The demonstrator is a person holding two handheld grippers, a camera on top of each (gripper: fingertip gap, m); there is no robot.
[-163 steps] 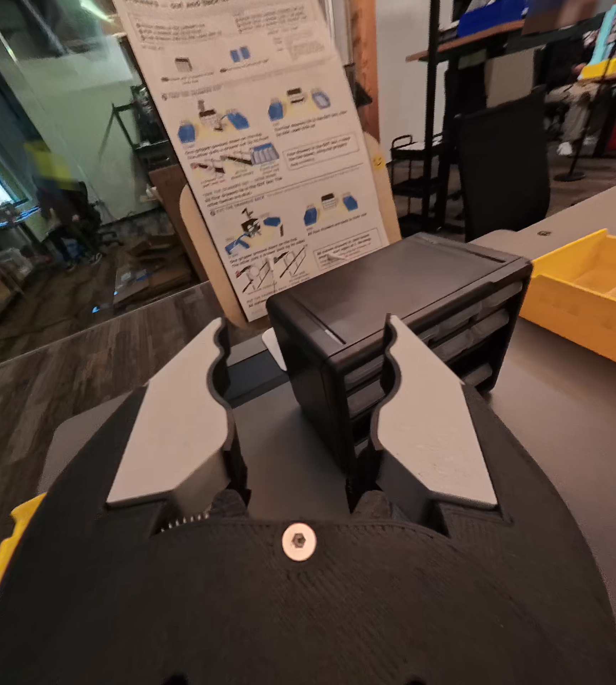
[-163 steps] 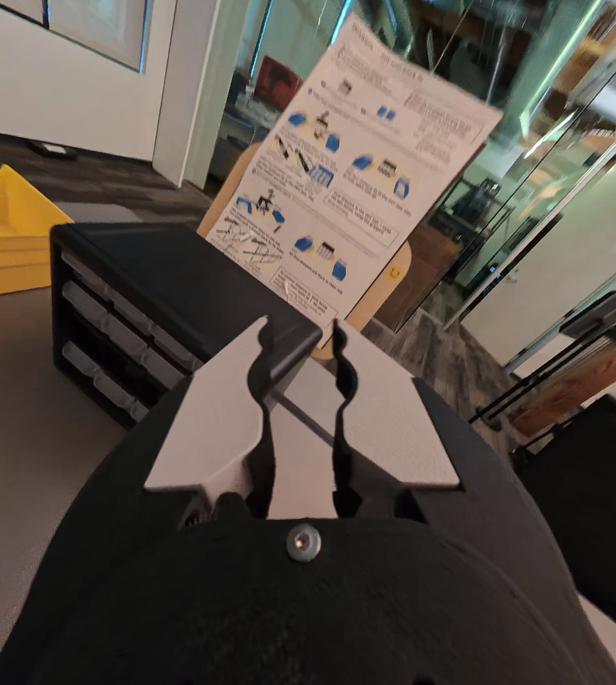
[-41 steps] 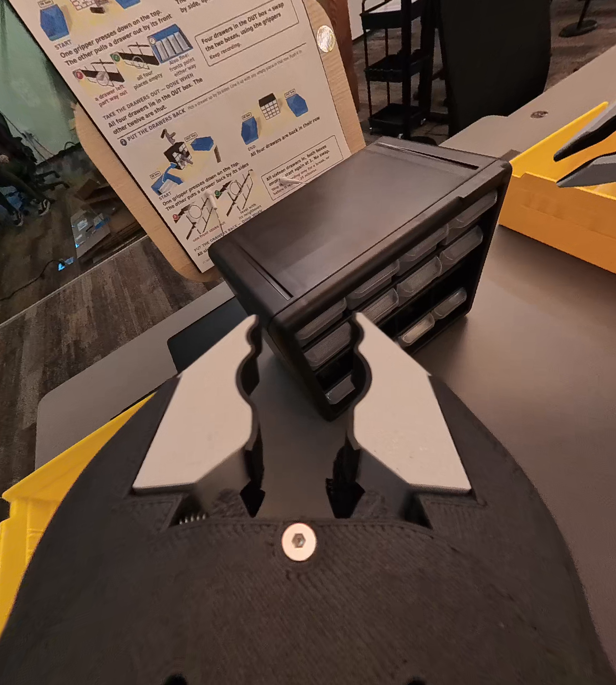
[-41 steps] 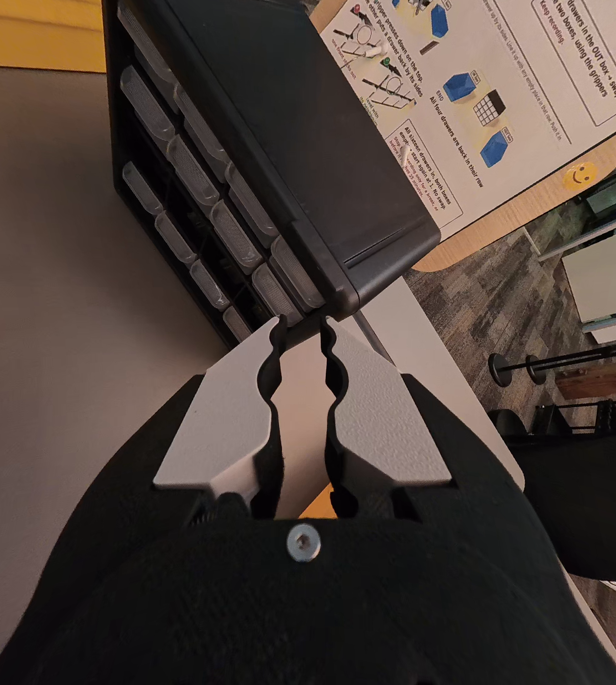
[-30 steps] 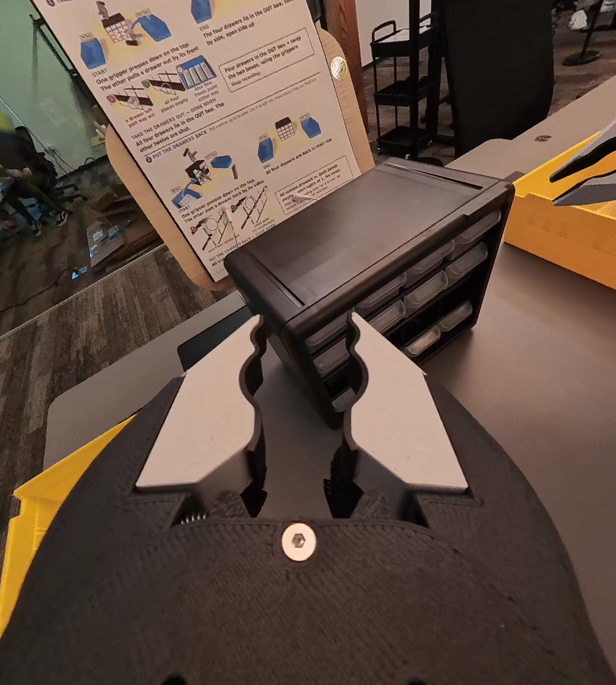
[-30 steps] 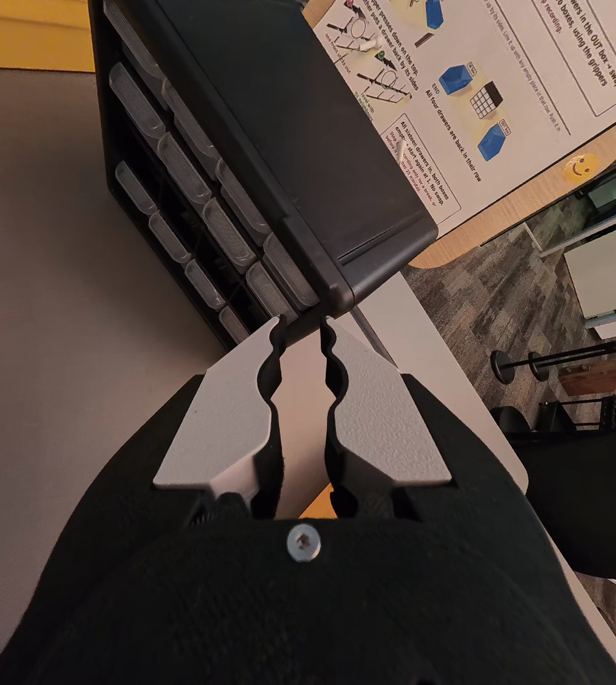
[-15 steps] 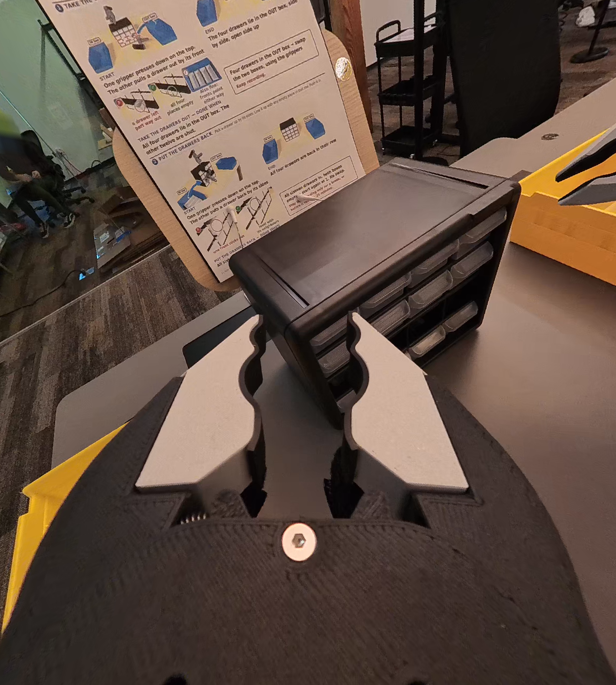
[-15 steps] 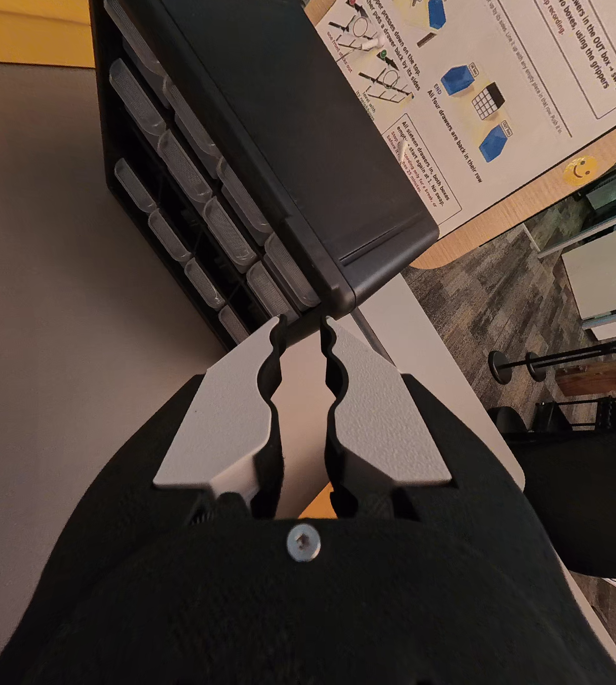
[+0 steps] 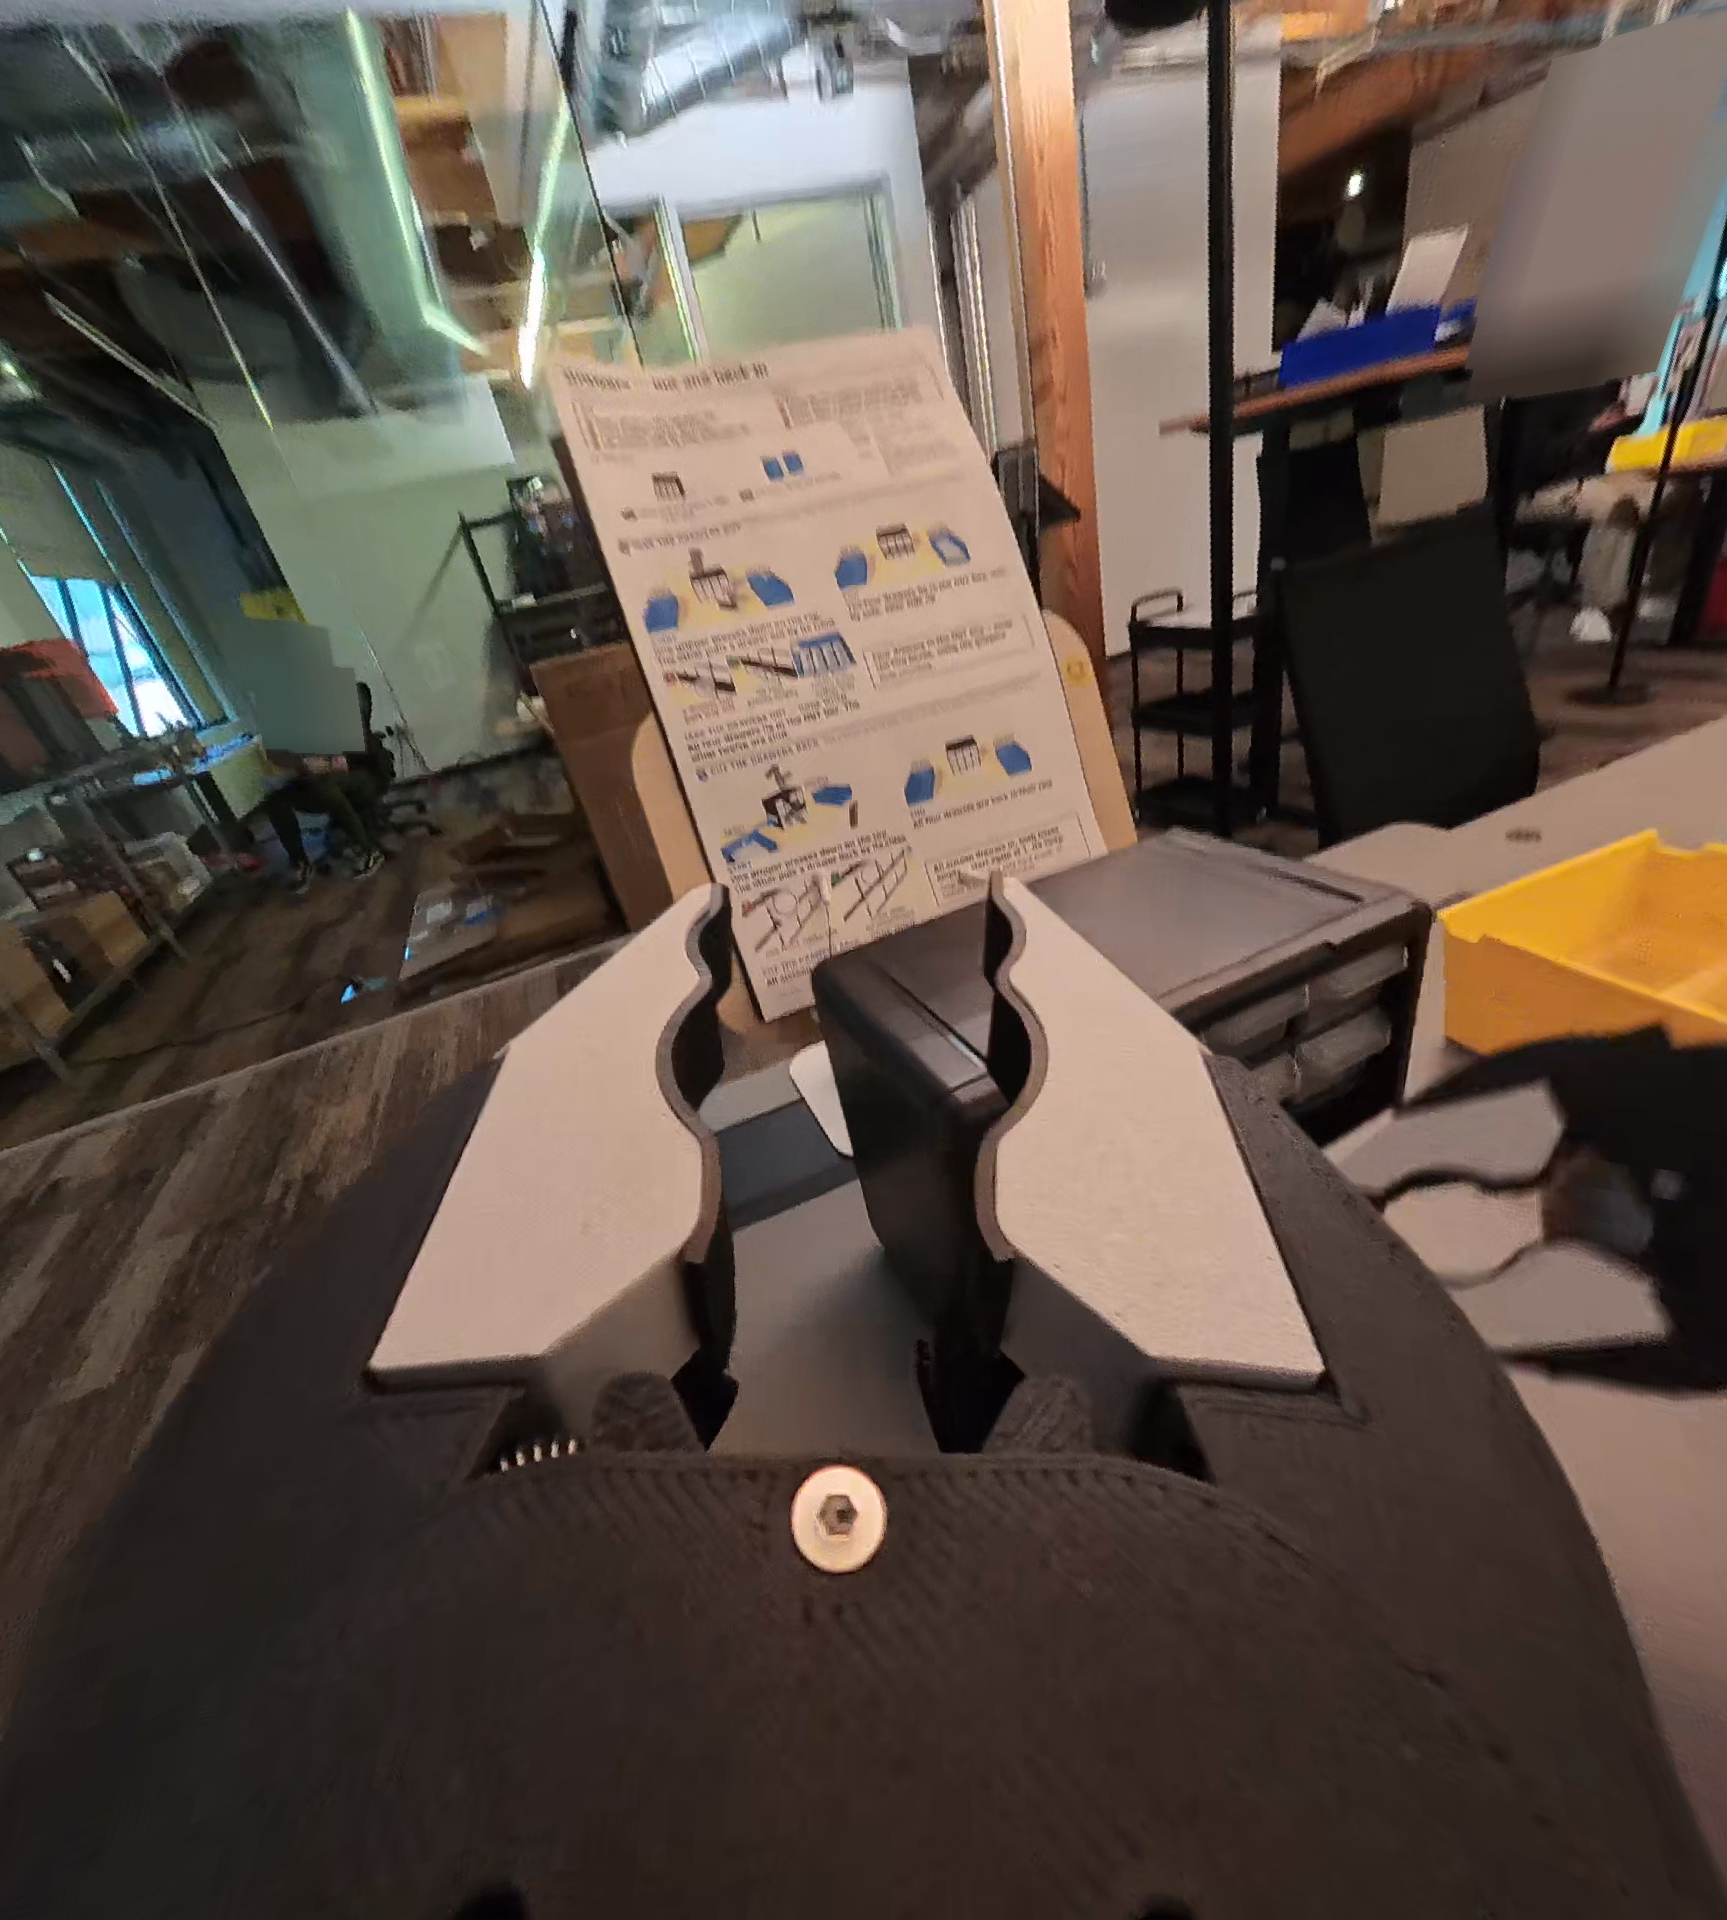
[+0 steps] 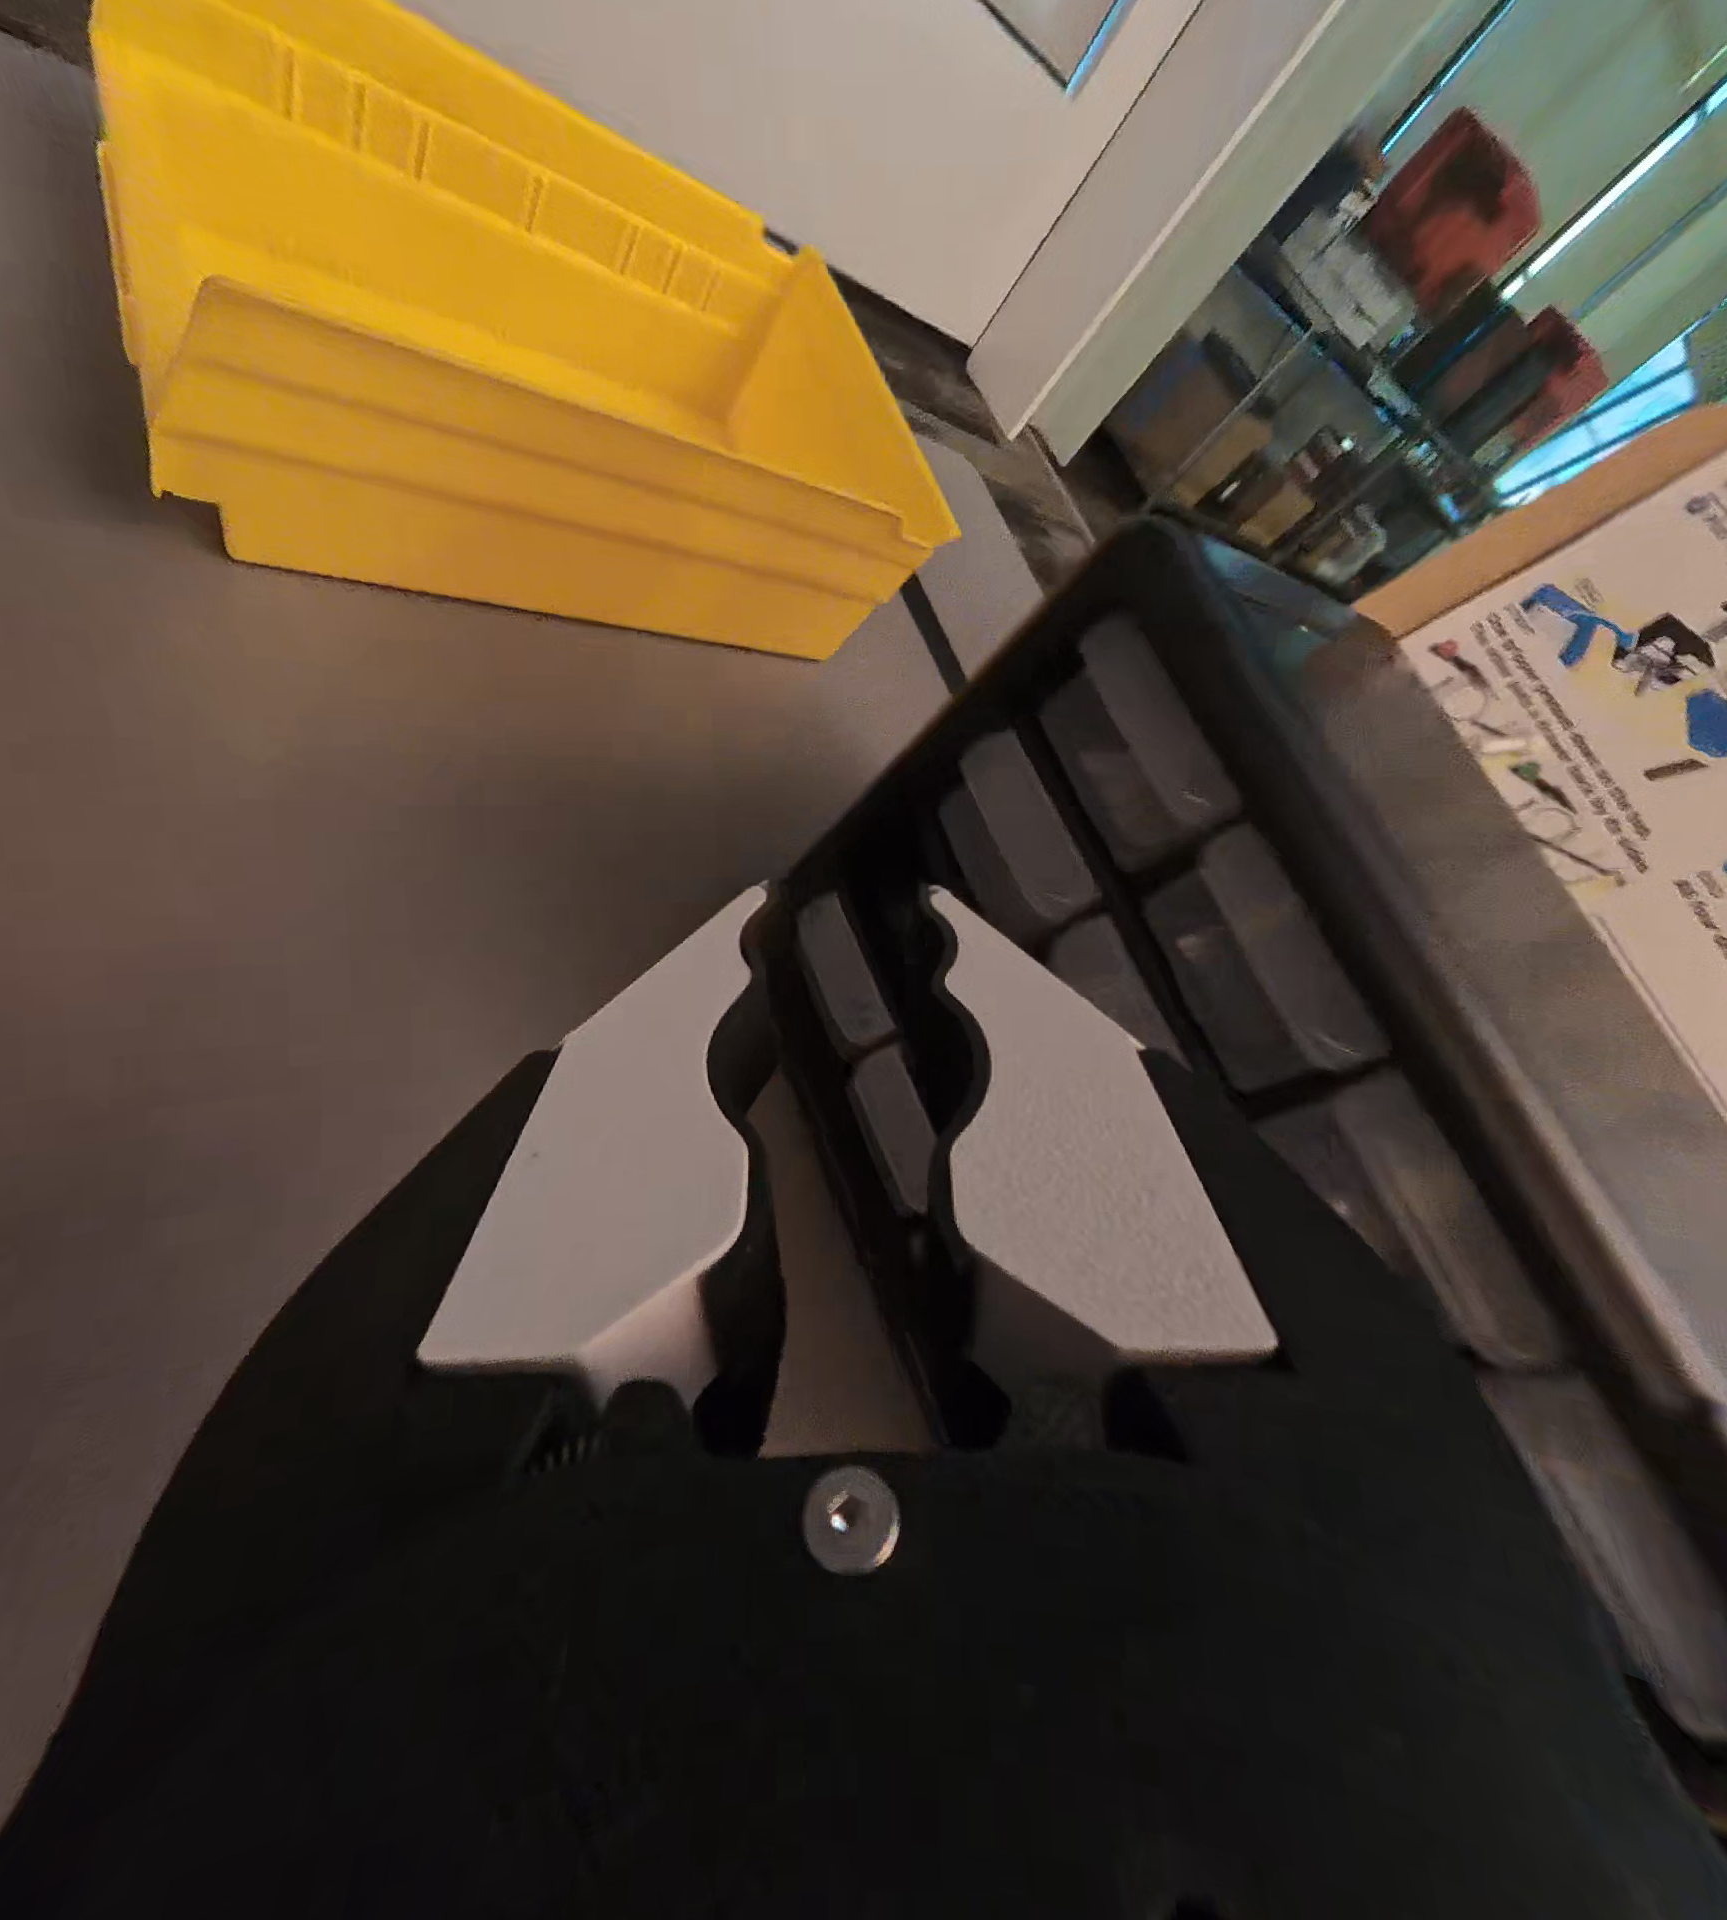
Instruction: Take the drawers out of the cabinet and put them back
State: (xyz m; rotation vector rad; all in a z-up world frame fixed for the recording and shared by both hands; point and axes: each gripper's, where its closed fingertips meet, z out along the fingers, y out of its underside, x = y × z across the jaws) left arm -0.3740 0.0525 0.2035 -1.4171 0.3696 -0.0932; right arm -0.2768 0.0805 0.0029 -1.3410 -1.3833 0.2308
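Observation:
The black drawer cabinet stands on the grey table, with small clear drawers in its front. My left gripper is open and empty, held above the table beside the cabinet's left end. My right gripper is open, low on the table and close against the cabinet front. A bottom-row drawer shows between its fingers; I cannot tell if they touch it. More drawers fill the rows above. The right gripper also shows blurred in the left wrist view.
One yellow bin sits right of the cabinet, another yellow bin on its other side. A printed instruction poster leans behind the cabinet. Beyond the table edge are wood-pattern floor, shelves and a black chair. The left gripper's tips are roughly 20 cm from the right gripper's.
My left gripper tilted up and pulled back, so the cabinet sits lower and to the right. My right gripper dropped from the cabinet's top corner to its bottom drawer row and opened slightly.

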